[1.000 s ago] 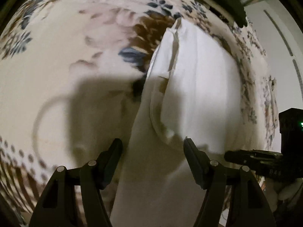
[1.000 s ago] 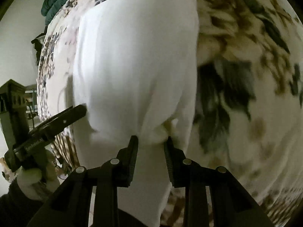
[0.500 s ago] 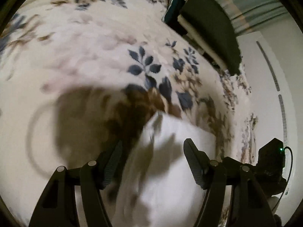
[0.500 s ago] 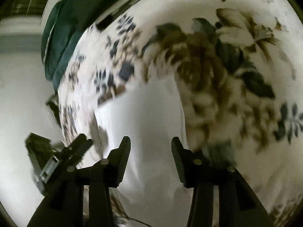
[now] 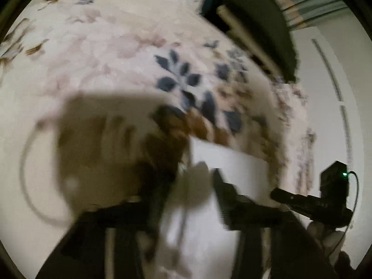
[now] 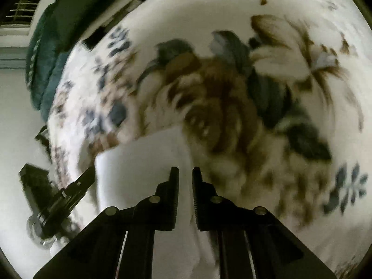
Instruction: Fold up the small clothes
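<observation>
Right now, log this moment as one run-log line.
task: fold small clothes | right gripper: nearly shut over white garment | left gripper: blurred, state unclear | surface: floral blanket

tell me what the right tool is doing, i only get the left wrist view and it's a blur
Observer: In the right wrist view, the right tool has its jaws nearly together, leaving a narrow slit, over the white garment. I cannot tell whether it is pinching the cloth.
Operator: where on the garment
Observer: Near its right edge, which lies against a big brown flower printed on the bedspread.
Operator: and my left tool from there
Observer: The left tool is at the garment's left edge. Its tip is either touching the cloth or just off it.
</observation>
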Demonstrator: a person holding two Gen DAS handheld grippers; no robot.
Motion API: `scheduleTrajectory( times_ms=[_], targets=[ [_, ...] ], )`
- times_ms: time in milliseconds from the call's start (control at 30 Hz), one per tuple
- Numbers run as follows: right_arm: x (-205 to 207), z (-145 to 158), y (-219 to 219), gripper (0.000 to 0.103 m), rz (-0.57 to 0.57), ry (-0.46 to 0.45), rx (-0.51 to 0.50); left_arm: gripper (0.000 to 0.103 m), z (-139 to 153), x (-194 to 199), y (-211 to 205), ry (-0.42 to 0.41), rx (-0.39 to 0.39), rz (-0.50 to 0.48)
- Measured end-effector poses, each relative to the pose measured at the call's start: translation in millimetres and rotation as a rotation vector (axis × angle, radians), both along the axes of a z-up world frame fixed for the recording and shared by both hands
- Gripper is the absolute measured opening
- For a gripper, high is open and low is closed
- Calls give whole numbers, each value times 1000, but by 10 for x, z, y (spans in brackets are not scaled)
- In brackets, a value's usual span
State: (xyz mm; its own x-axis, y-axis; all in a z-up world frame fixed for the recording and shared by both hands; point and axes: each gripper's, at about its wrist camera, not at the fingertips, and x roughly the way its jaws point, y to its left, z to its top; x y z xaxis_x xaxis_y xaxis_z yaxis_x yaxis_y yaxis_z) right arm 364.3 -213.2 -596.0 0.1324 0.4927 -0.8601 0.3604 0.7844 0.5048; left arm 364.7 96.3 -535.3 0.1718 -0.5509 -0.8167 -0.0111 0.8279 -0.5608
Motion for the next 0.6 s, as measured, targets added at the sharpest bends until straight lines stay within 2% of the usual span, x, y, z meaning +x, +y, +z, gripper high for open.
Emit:
scheduleTrajectory(
  times_ms=[33,100,200,267,367,433,500,600],
  targets=[
    [-98,55,0,23,16,-5,11,63,72,-132,-14,-7,-11,-4],
    [-308,118,88,26,67,19,20,63,105,-358,-73,2,-4,-44],
    [-625,51,219,26,121,81,6,63,-51,-698,-228,55,88,-109],
    [-818,-50,298,26,156,129,-27,63,-138,-873,-245,94,133,-112],
    [-1031,-44,284,28,143,141,-4,63,62,-1198,-107,71,74,-51],
    [-1176,60,201,50,100,119,26,63,231,-1397,10,49,54,-14],
    [-1332,134,131,62,69,109,57,63,352,-1641,162,47,37,25],
    [-1727,137,44,62,46,144,97,67,323,-1969,359,73,32,55]
  ],
)
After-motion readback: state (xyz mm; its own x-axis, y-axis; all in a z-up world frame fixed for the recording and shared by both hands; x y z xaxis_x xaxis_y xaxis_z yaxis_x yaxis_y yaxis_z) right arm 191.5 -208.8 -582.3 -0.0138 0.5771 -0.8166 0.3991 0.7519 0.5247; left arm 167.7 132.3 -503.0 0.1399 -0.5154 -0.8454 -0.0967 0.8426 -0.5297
